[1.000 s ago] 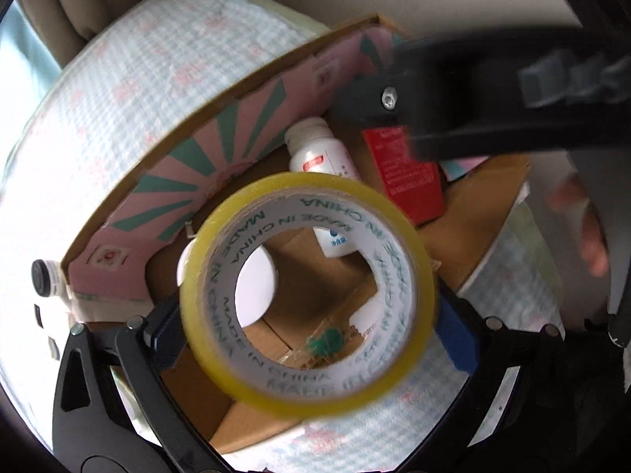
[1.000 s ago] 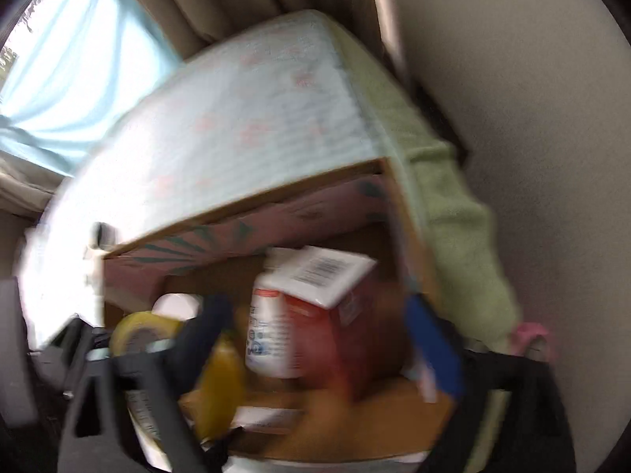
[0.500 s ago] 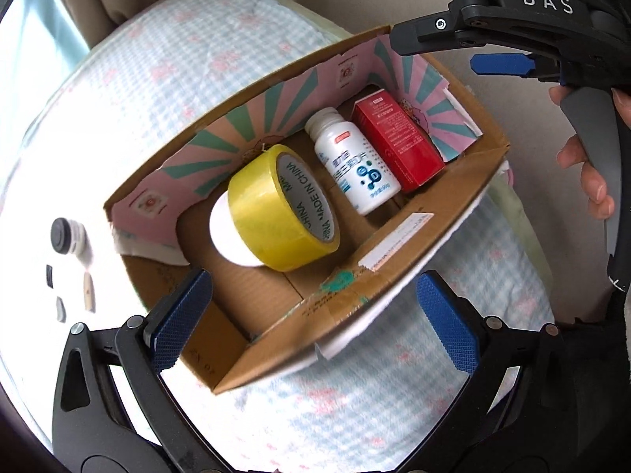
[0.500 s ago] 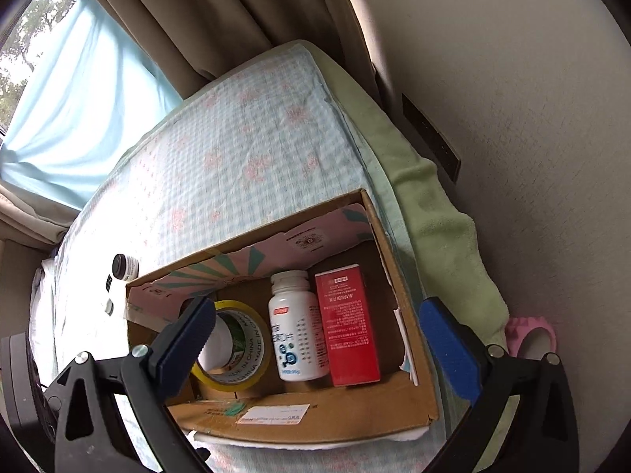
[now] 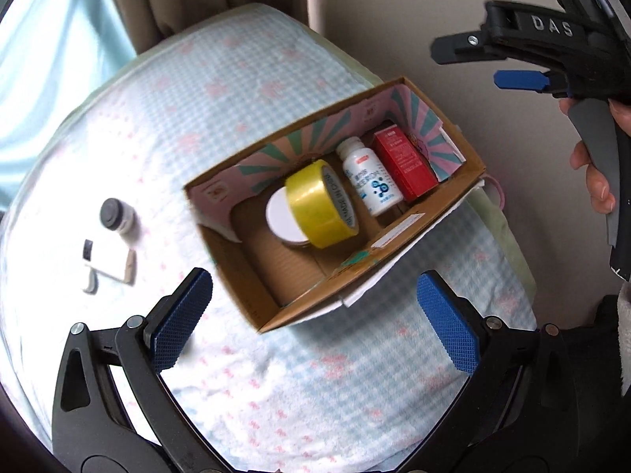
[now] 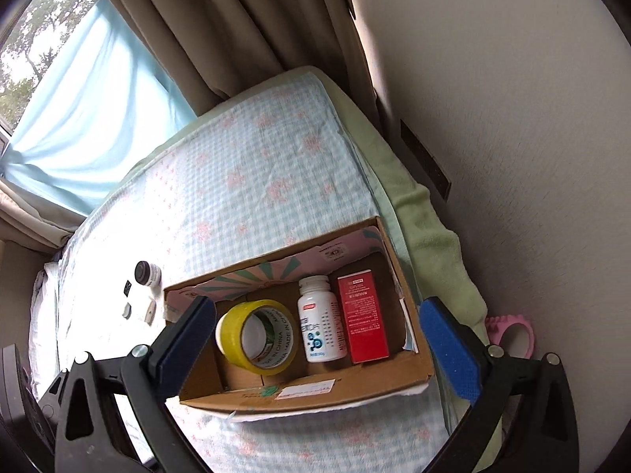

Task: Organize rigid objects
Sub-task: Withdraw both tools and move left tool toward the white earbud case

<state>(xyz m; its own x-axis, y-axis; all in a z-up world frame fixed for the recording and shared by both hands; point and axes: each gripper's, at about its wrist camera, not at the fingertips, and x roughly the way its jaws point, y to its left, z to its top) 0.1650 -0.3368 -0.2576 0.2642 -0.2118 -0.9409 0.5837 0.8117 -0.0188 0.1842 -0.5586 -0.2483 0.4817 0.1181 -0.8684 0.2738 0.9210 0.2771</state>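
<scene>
The box [image 6: 303, 392] lay on the bed [image 6: 244, 181], its long axis running left to right across the right wrist view, and it already held three things side by side: the tape [image 6: 256, 337] toward the left end, tipped on its edge, the bottle [image 6: 320, 321] lying next to it, and the red carton [image 6: 364, 317] beside the bottle at the right end. In the left wrist view the tape [image 5: 321, 205] leaned against a white lid [image 5: 282, 218], with the bottle [image 5: 368, 179] and carton [image 5: 404, 165] both lying along the box's short axis.

What looked left to organize sat outside the box, off its left end on the bedspread: a small jar [image 5: 116, 216] with a dark cap, and just below it a few small flat pieces [image 5: 108, 268] (too small to identify). The right wrist view showed the same jar [image 6: 146, 274] beyond the box's left corner.

The left gripper [image 5: 315, 317] hung above the bed on the near side of the box, its fingers [image 5: 181, 319] spread wide and holding nothing. The right gripper [image 6: 319, 347] hovered over the box, fingers [image 6: 449, 351] likewise wide apart and empty.

The jar lay forward and to the left of the left gripper, with the box well to its right, so my judgement was that the left hand was the nearer one for the next pick. The jar seemed to lie on its side, cap facing the camera, so the fingers would probably need to close across its body.
</scene>
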